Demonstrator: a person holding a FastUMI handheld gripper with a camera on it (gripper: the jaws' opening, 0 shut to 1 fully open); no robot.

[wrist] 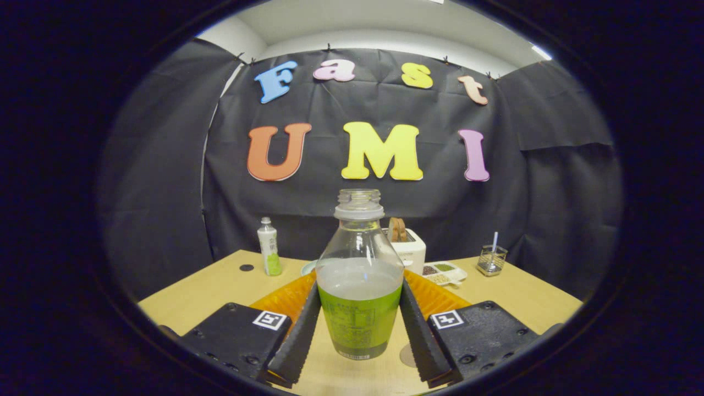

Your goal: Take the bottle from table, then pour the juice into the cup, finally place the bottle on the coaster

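Observation:
A clear, uncapped bottle (pixel 360 324) with a green label stands upright between my fingers, filled with cloudy juice to about shoulder height. My gripper (pixel 360 289) is shut on it, with both fingers (pixel 301 330) pressing the label's sides. The bottle's base sits at or just above the light wooden table (pixel 198 291); I cannot tell which. A small round greyish patch (pixel 407 356), possibly a coaster's edge, shows beside the base by the right finger.
An orange ribbed tray (pixel 283 300) lies just behind the fingers. Farther back stand a small white bottle (pixel 268 246), a pale plate (pixel 309 268), a white toaster (pixel 408 248), a divided snack dish (pixel 443 272) and a glass holder with a straw (pixel 491 259).

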